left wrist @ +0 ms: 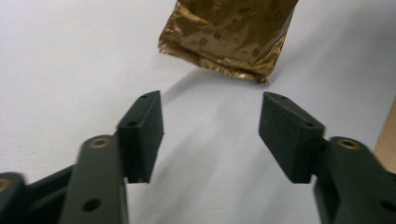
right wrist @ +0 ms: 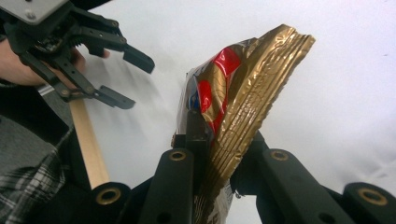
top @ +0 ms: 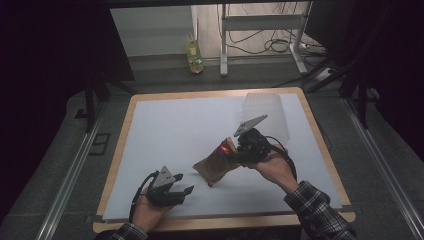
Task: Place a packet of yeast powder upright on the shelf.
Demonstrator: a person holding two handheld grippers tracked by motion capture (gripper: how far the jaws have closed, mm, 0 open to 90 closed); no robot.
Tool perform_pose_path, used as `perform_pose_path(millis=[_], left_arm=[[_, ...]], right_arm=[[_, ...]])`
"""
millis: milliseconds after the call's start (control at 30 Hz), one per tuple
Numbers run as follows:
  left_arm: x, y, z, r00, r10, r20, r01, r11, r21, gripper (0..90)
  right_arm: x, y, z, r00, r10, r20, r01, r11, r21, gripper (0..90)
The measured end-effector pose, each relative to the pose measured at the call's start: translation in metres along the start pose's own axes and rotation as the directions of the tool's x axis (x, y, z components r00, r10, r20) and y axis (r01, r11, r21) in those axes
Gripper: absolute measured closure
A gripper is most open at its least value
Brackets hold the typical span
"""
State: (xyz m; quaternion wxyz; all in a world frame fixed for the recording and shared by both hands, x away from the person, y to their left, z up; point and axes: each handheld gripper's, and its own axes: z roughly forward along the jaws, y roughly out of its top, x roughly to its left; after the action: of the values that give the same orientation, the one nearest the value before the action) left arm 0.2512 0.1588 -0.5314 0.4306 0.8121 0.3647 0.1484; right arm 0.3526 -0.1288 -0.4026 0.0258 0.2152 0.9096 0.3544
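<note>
Right gripper (top: 240, 150): clamped on sealed top of gold snack bag (top: 215, 169), lifting it tilted over near-centre table (top: 165, 125) | Left gripper (top: 181, 190): jaws apart, empty, just left of bag, free for regrasp.

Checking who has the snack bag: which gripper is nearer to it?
Right. The right gripper is clamped on the bag's sealed end; the left gripper sits apart from it, jaws open.

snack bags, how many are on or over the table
1. The gold snack bag hangs tilted over the middle of the table, its sealed end clamped in the right gripper. More could be hidden inside the clear plastic tub behind it.
</note>
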Motion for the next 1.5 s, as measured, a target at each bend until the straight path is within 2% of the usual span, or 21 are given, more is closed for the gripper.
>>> perform_pose_path(millis=[267, 367, 467, 633, 700, 833, 967, 1067, 1233, 1500], left_arm=[[-0.002, 0.001, 0.002, 0.9998, 0.021, 0.004, -0.021, 0.9998, -0.002, 23.1], [-0.002, 0.001, 0.002, 0.9989, 0.025, 0.039, -0.024, 0.9995, -0.019, 18.5], [-0.004, 0.001, 0.002, 0.9981, 0.046, 0.040, -0.046, 0.9989, -0.007, 12.8], [-0.003, 0.001, 0.002, 0.9980, 0.033, 0.054, -0.032, 0.9993, -0.018, 6.5], [-0.002, 0.001, 0.002, 0.9982, 0.035, 0.048, -0.035, 0.9993, -0.012, 4.2], [-0.003, 0.000, 0.003, 0.9979, 0.041, 0.051, -0.041, 0.9992, -0.005, 2.5], [-0.004, 0.000, 0.005, 0.9969, 0.063, 0.046, -0.063, 0.9980, -0.006, 1.2], [-0.006, -0.001, 0.007, 0.9942, 0.099, 0.043, -0.099, 0.9951, -0.012, 0.0], [-0.008, -0.002, 0.009, 0.9891, 0.144, 0.031, -0.144, 0.9895, 0.009, 0.0], [-0.008, -0.003, 0.009, 0.9881, 0.151, 0.031, -0.151, 0.9885, 0.006, 0.0]], right_arm=[[-0.010, 0.004, -0.012, 0.9961, -0.085, 0.025, 0.085, 0.996, 0.013, 79.2], [-0.014, 0.008, -0.018, 0.9946, -0.102, 0.017, 0.102, 0.995, 0.017, 79.2], [-0.020, 0.012, -0.024, 0.9935, -0.113, 0.010, 0.113, 0.993, 0.022, 79.2], [-0.027, 0.019, -0.033, 0.9898, -0.142, 0.002, 0.142, 0.990, 0.026, 79.1], [-0.030, 0.021, -0.036, 0.9879, -0.155, -0.006, 0.155, 0.988, 0.022, 79.0], [-0.033, 0.027, -0.042, 0.9849, -0.173, -0.008, 0.173, 0.985, 0.027, 79.0], [-0.037, 0.032, -0.047, 0.9828, -0.185, -0.001, 0.185, 0.982, 0.039, 78.8], [-0.040, 0.036, -0.051, 0.9817, -0.191, 0.008, 0.190, 0.981, 0.044, 78.8], [-0.044, 0.044, -0.058, 0.9778, -0.209, 0.007, 0.209, 0.977, 0.040, 78.8], [-0.052, 0.056, -0.070, 0.9646, -0.263, 0.026, 0.262, 0.965, 0.030, 78.3]])
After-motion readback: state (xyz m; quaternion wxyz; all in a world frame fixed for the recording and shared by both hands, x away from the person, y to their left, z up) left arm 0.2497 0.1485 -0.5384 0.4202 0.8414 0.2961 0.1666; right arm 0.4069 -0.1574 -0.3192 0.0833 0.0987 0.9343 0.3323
